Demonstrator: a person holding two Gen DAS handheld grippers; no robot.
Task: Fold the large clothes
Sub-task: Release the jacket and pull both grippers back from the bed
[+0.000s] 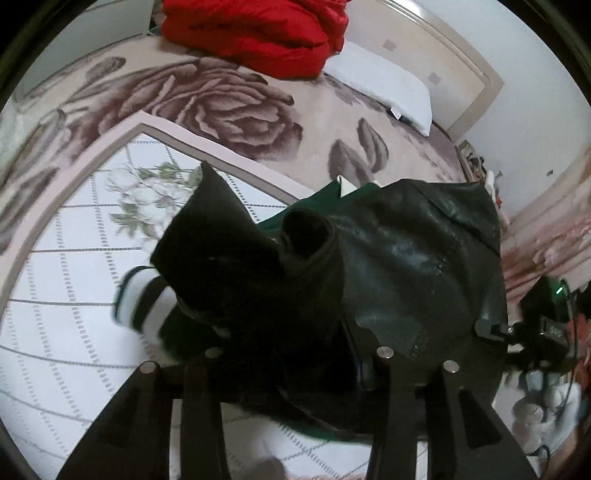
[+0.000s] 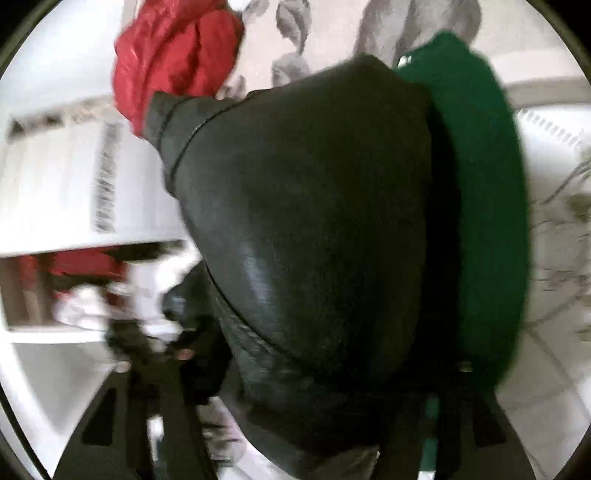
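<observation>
A black leather jacket (image 1: 399, 258) lies heaped on a dark green garment (image 1: 314, 199) whose white-striped cuff (image 1: 144, 302) sticks out at the left. My left gripper (image 1: 295, 360) stands over the heap's near edge, its jaws apart with jacket folds bunched between them. In the blurred right wrist view the jacket (image 2: 314, 206) fills the middle, with the green garment (image 2: 480, 184) showing along its right side. My right gripper (image 2: 317, 380) has its jaws spread wide around the jacket's near bulk. Its dark fingers are mostly hidden by the leather.
The clothes rest on a white quilted spread (image 1: 74, 295) over a rose-patterned blanket (image 1: 221, 103). A folded red jacket (image 1: 251, 33) and a white pillow (image 1: 384, 92) lie near the headboard (image 1: 443, 55). Clutter (image 1: 546, 406) sits past the bed's right edge. White furniture (image 2: 55, 184) stands beside the bed.
</observation>
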